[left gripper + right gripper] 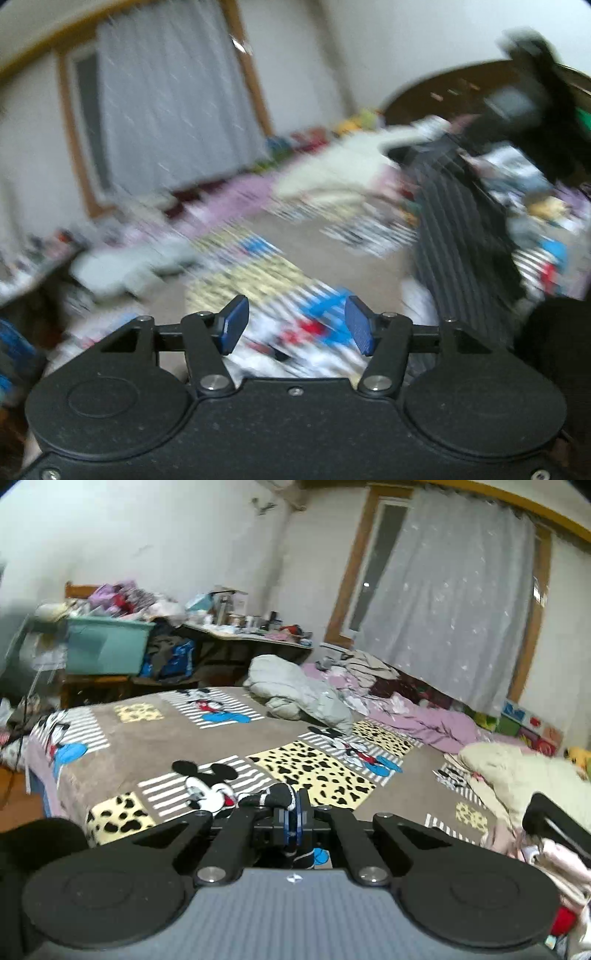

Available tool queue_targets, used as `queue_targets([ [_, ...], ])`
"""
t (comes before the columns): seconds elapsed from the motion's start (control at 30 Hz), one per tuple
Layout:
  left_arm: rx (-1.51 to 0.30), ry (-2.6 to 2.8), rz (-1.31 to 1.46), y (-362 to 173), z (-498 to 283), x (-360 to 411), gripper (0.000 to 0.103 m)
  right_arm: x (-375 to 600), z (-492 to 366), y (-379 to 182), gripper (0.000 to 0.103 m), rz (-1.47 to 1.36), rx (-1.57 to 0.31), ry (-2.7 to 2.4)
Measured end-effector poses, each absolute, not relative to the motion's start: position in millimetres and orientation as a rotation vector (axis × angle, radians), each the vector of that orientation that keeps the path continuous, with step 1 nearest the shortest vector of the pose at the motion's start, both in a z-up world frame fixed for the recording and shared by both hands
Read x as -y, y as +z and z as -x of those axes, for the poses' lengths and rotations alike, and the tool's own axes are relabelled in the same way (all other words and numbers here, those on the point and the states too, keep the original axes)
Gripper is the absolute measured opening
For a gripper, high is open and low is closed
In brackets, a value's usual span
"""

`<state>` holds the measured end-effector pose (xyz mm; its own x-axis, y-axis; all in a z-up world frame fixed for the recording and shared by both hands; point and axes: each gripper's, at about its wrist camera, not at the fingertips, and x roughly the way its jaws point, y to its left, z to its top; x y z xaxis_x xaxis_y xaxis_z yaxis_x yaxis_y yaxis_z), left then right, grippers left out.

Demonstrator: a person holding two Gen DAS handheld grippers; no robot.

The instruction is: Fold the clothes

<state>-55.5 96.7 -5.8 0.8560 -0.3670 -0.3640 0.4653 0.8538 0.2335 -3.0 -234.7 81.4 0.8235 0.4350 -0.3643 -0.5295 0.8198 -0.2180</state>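
bed (155,738) w/ cartoon-mouse/leopard-patch blanket; on it: grey quilt bundle (295,690) at far side, lilac sheet (436,723) heaped beside it, cream bedding (517,771) on right, dark striped garment (458,221) draped near edge

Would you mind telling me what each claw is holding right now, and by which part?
The right claw pinches an edge of a dark striped garment; the left claw is open, holding nothing.

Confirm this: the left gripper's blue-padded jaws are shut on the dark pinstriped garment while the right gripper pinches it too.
Not quite. In the left wrist view the left gripper stands open, nothing between its blue pads. The dark pinstriped garment hangs from the right gripper, which is shut on it.
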Motion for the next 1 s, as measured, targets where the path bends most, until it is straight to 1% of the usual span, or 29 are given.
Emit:
queue_targets([
  [0.1,-0.378,-0.545,-0.331,-42.6,66.8,-52.7,0.058,238.5,-11.8,85.3,0.005,0.267,-0.320,0.505],
  [0.2,-0.400,-0.617,-0.376,-66.8,76.7,-4.0,0.059,238.0,-40.9,80.6,0.005,0.228,-0.365,0.494],
  [0.3,-0.409,-0.626,-0.413,-80.5,68.5,37.9,0.059,230.3,-69.2,71.1,0.005,0.187,-0.421,0.475],
  [0.43,-0.451,-0.602,-0.379,-98.6,46.6,75.2,0.059,220.8,-98.2,58.3,0.005,0.139,-0.474,0.450],
  [0.53,-0.471,-0.573,-0.362,-109.8,30.0,89.9,0.059,210.3,-110.5,53.3,0.005,0.139,-0.496,0.456],
  [0.67,-0.503,-0.547,-0.322,-118.6,14.2,95.0,0.056,197.8,-116.5,57.0,0.005,0.194,-0.522,0.508],
  [0.83,-0.565,-0.560,-0.240,-125.6,6.9,108.0,0.057,192.2,-101.8,71.7,0.005,0.280,-0.517,0.576],
  [1.0,-0.556,-0.491,-0.238,-129.4,9.3,130.1,0.057,190.8,-89.6,80.2,0.005,0.282,-0.509,0.589],
])
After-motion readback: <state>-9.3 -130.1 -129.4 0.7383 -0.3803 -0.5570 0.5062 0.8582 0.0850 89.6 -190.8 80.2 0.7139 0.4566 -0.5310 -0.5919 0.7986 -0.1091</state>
